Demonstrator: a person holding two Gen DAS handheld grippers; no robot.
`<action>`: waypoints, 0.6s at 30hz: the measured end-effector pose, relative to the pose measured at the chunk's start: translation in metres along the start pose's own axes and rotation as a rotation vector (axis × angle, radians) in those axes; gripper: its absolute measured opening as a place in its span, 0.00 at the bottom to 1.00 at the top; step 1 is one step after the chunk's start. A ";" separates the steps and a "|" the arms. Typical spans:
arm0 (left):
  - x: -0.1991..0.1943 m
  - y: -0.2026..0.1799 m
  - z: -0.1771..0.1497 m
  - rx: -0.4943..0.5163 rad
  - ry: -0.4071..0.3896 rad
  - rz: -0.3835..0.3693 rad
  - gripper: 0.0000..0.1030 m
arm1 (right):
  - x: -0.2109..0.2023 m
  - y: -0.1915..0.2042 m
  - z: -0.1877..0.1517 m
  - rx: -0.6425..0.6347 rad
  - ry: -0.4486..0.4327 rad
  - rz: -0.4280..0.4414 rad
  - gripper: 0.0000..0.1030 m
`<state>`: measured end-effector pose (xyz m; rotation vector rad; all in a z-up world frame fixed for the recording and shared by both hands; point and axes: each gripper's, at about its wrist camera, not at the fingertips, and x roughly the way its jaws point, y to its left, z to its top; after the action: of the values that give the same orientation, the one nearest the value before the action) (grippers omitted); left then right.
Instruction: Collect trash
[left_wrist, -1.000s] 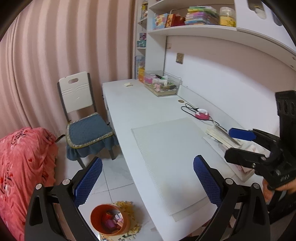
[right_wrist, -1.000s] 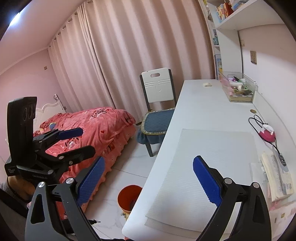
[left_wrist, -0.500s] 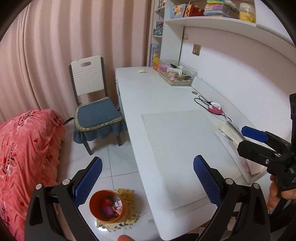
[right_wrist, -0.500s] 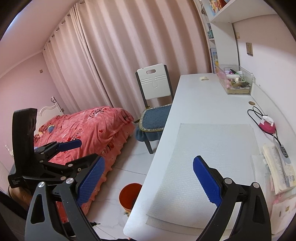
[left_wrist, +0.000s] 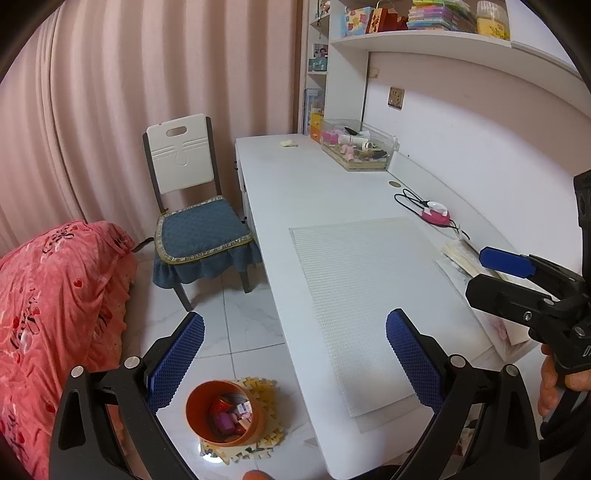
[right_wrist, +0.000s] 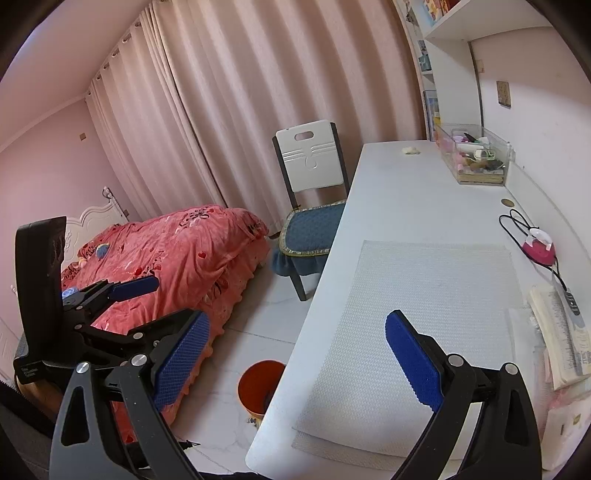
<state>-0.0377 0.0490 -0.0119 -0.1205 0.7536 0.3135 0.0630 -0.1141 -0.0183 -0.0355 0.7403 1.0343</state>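
Note:
An orange bin (left_wrist: 223, 413) with wrappers inside stands on a puzzle mat on the floor, left of the white desk (left_wrist: 314, 192); the right wrist view shows it by the desk edge (right_wrist: 260, 387). My left gripper (left_wrist: 295, 354) is open and empty, high above the bin and the desk's front. My right gripper (right_wrist: 295, 350) is open and empty above the desk's near edge. Each gripper shows in the other's view: the right one at the right side (left_wrist: 517, 277), the left one at the left side (right_wrist: 122, 299). A small pale scrap (left_wrist: 289, 143) lies at the desk's far end.
A white textured mat (left_wrist: 369, 295) covers the desk's near part. A clear tray of small items (left_wrist: 356, 149), a pink device with a cable (left_wrist: 436, 216) and papers (right_wrist: 557, 332) lie along the wall. A blue-cushioned chair (left_wrist: 199, 229) and a red bed (right_wrist: 173, 258) stand left.
Both grippers have pulled back and risen, so more of the floor, bin and desk shows. Both stay open and empty.

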 end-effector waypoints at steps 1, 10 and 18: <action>0.001 0.001 -0.001 -0.002 0.001 -0.002 0.95 | 0.001 0.000 0.000 0.000 0.003 0.001 0.92; 0.003 0.004 0.003 -0.015 0.007 -0.015 0.95 | 0.009 0.001 -0.001 0.000 0.018 0.011 0.92; 0.001 0.006 0.004 -0.018 0.003 -0.013 0.95 | 0.013 0.003 -0.003 -0.002 0.029 0.023 0.92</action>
<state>-0.0359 0.0558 -0.0099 -0.1422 0.7525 0.3081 0.0629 -0.1038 -0.0275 -0.0440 0.7679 1.0586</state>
